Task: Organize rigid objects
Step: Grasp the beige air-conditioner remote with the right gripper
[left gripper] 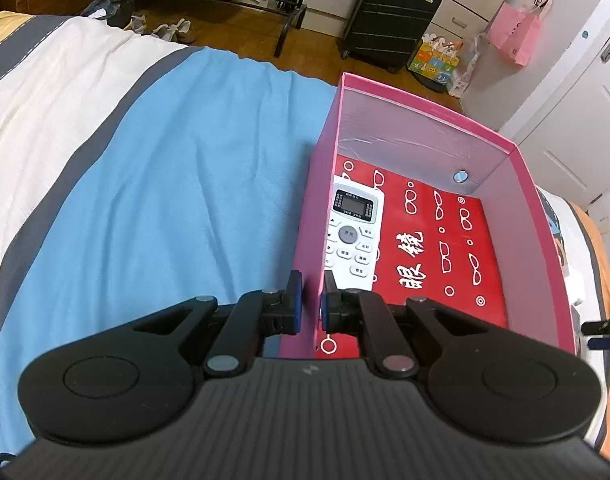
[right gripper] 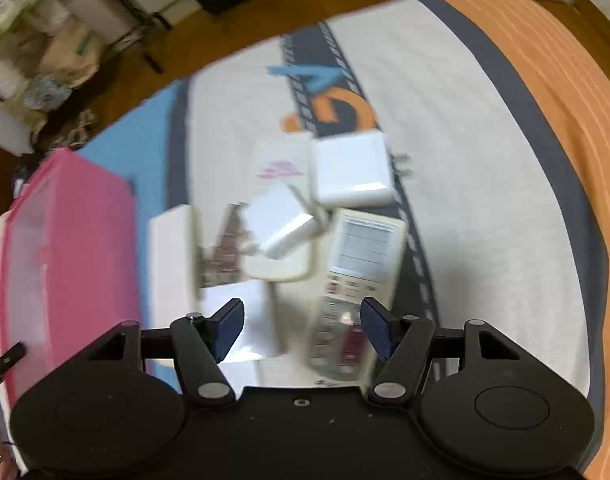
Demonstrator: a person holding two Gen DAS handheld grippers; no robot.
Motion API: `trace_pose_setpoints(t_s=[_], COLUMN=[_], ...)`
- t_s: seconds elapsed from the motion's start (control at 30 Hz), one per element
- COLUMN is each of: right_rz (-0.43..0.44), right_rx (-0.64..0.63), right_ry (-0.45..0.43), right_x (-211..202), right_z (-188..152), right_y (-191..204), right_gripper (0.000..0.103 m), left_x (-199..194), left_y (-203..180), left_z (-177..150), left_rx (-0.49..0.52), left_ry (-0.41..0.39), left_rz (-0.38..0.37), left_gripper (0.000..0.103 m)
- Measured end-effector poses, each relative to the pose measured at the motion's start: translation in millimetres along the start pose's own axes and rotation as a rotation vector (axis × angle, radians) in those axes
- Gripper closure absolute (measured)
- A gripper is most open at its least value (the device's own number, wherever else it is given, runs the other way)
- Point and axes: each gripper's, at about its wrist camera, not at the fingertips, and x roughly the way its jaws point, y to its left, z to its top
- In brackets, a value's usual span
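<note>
Box (left gripper: 325, 208) wall pinched by left tool (left gripper: 309, 304).

The box (left gripper: 421, 216) sits on the bed (left gripper: 165, 160), near its far edge. A remote (left gripper: 355, 232) lies inside the box along its left wall. To the right of the box, another remote (right gripper: 355, 284), two adapters (right gripper: 351, 172) and small cartons (right gripper: 173, 260) cluster on the bed, touching and overlapping.

Left hand-held gripper (left gripper: 309, 305) clamped shut; right hand-held gripper (right gripper: 303, 330) spread wide.
</note>
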Motion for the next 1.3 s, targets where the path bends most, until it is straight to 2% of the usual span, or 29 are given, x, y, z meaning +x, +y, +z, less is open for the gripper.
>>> trace_pose_setpoints(t_s=[0.1, 0.27, 0.4, 0.53, 0.57, 0.63, 0.67, 0.8, 0.83, 1.03, 1.3], right_rz=[-0.048, -0.110, -0.128, -0.101, -0.104, -0.180, -0.193, -0.122, -0.122, -0.117, -0.080], right_rx=[-0.022, -0.051, -0.144, -0.180, -0.216, -0.383, -0.424, -0.300, -0.301, -0.309, -0.366], right_ry=[0.025, 0.007, -0.019, -0.041, -0.046, -0.079, -0.087, -0.078, -0.090, -0.177, -0.298], right_x=[17.0, 41.0, 40.2, 29.0, 26.4, 23.8, 25.1, 30.5, 30.1, 16.1, -24.0], right_z=[-1.6, -3.2, -1.8, -2.6, -3.7, -14.1, -17.4, -7.1, -7.1, -20.8, -32.1], right_y=[3.8, 3.1, 10.5, 1.4, 1.7, 12.1, 14.6, -0.1, -0.1, 4.7, 20.1], right_gripper=[0.032, 0.031, 0.029, 0.039, 0.040, 0.040, 0.040, 0.039, 0.042, 0.043, 0.044], left_x=[0.1, -0.7, -1.5, -1.8, -2.0, -2.7, -2.8, -2.8, -2.6, -1.4, -4.0], left_y=[-0.2, -2.4, -3.1, -2.7, -2.7, -2.4, -2.4, -2.5, -2.5, -1.3, -8.8], left_z=[0.0, -1.4, -2.0, -2.0, -1.9, -1.7, -1.6, -1.2, -1.4, 0.5, -1.3], left_rx=[-0.002, 0.001, 0.001, 0.003, 0.001, -0.009, -0.011, -0.011, -0.011, -0.034, 0.001], left_ry=[-0.005, -0.017, -0.020, -0.020, -0.020, -0.018, -0.018, -0.017, -0.017, 0.000, -0.016], left_rz=[0.001, 0.011, 0.015, 0.016, 0.016, 0.016, 0.017, 0.017, 0.017, 0.022, 0.048], left_gripper=[0.095, 0.095, 0.096, 0.096, 0.096, 0.096, 0.096, 0.096, 0.096, 0.096, 0.097])
